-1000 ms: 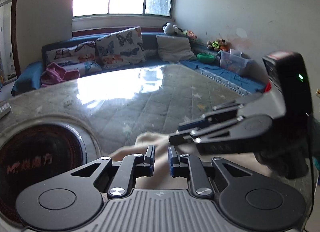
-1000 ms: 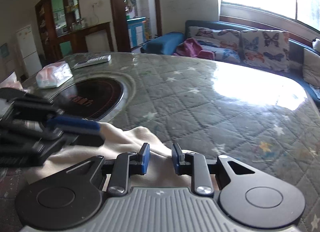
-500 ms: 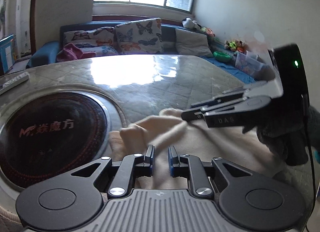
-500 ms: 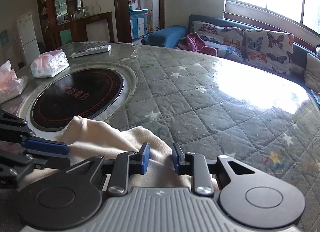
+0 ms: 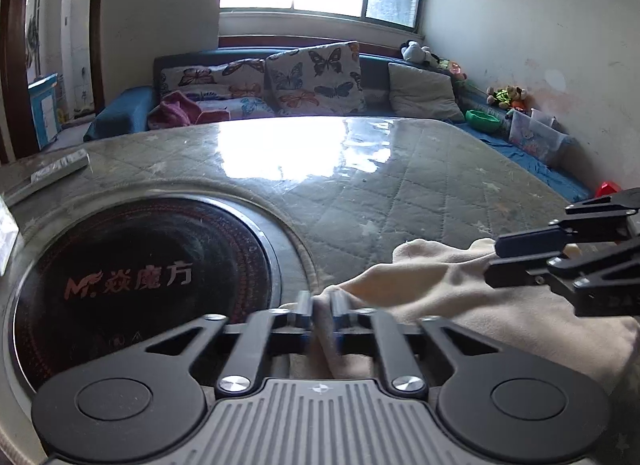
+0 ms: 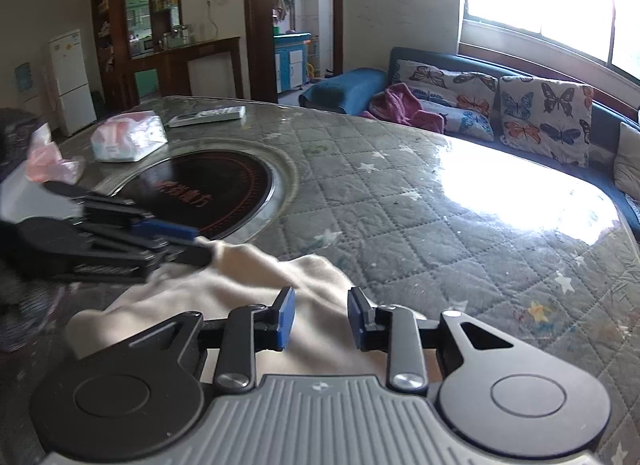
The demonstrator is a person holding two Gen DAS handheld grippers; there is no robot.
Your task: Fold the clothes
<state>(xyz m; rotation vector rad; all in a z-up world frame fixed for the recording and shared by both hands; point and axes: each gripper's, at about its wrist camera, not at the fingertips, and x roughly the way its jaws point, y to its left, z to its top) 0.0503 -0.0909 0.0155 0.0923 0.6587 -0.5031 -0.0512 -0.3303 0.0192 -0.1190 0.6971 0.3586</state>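
Note:
A cream garment (image 5: 460,297) lies bunched on the quilted table, near the front edge. My left gripper (image 5: 320,311) is shut on a fold of the cream garment at its left end. My right gripper (image 6: 321,317) stands open over the garment (image 6: 224,285), its blue pads apart with cloth below them. The right gripper also shows at the right of the left wrist view (image 5: 560,257). The left gripper shows at the left of the right wrist view (image 6: 132,241), pinching the cloth's edge.
A round black cooktop (image 5: 132,281) is set into the table beside the garment. A tissue pack (image 6: 128,137), a remote (image 6: 208,115) and pink plastic bags (image 6: 52,161) lie at the far left. A sofa with butterfly cushions (image 5: 312,77) runs behind the table (image 6: 460,217).
My right gripper has opened wider and drawn away to the right of the left gripper. The left gripper has closed tighter on the cloth and shifted left toward the cooktop.

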